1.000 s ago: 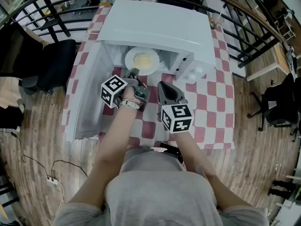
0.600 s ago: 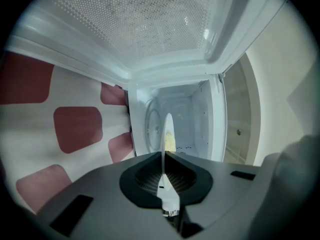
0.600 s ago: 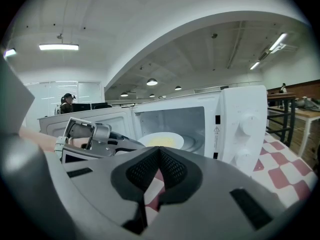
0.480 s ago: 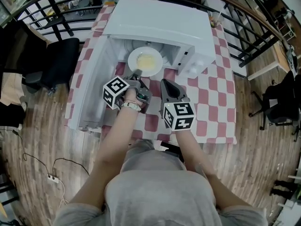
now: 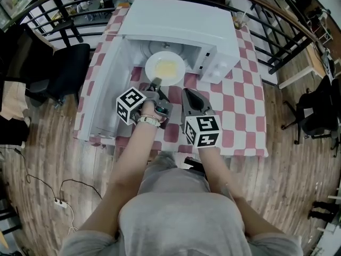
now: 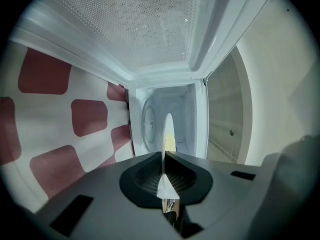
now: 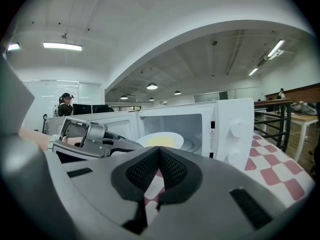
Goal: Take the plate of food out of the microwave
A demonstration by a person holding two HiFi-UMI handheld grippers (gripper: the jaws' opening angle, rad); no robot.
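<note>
The microwave (image 5: 181, 25) stands at the far side of a table with a red and white checked cloth (image 5: 242, 97). Its door (image 5: 104, 89) is swung fully open to the left. The plate (image 5: 165, 68) is white and carries a yellow food (image 5: 167, 66) in its middle. It is at the open front of the microwave, with its near part already past the front edge of the oven space.

The left gripper (image 5: 155, 84) reaches to the near rim of the plate and is closed on it. In the left gripper view the plate (image 6: 168, 129) shows edge-on, as a thin white line, and its rim goes down between the two dark pads (image 6: 145, 176), which press on it from both sides. Whether the plate rests on the oven floor or is lifted cannot be told.

The right gripper (image 5: 187, 93) is just right of the left one, over the cloth and near the front of the microwave, apart from the plate. In the right gripper view its jaws meet at the tips with nothing between them, and only the cloth is seen below the pads (image 7: 142, 171).
</note>
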